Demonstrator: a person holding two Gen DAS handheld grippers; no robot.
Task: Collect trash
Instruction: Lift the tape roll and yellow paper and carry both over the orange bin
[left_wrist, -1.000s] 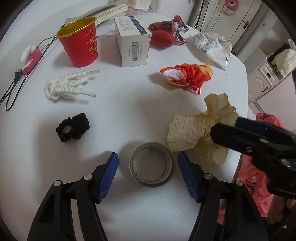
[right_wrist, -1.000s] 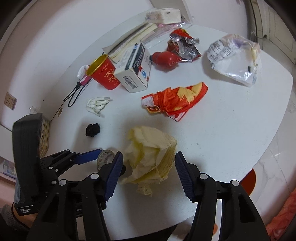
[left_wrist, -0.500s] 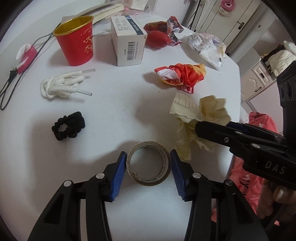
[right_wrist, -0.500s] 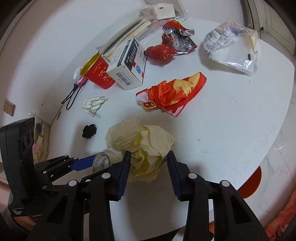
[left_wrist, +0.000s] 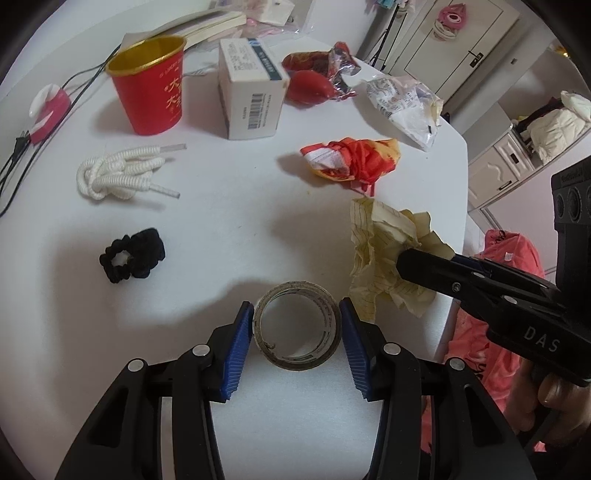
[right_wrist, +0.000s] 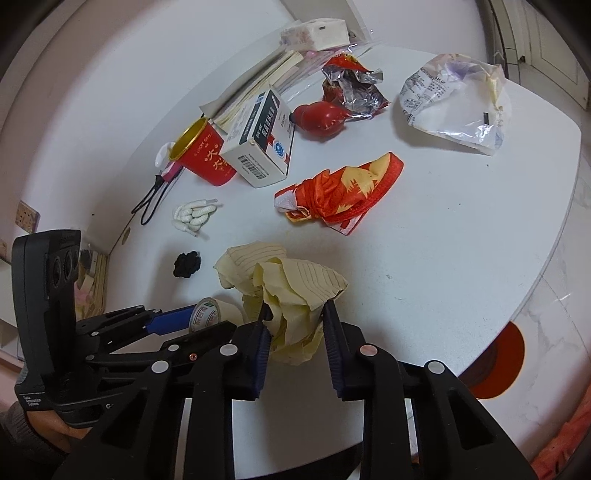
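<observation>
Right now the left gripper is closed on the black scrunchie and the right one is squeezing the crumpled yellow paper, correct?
Not quite. The left gripper is closed on the tape roll, as the left wrist view shows; the black scrunchie lies untouched on the table. The right gripper is indeed squeezing the crumpled yellow paper.

Both wrist views close, angled down over table (left_wrist: 229, 229); both show tape roll (left_wrist: 297, 325), paper wad (right_wrist: 288, 291).

"DAS" stands in pale letters on the right gripper (left_wrist: 406, 264). The red cup (left_wrist: 151, 85) bears gold Chinese characters, "大" legible. The box (left_wrist: 251, 92) beside the cup carries a barcode; its print is unreadable.
</observation>
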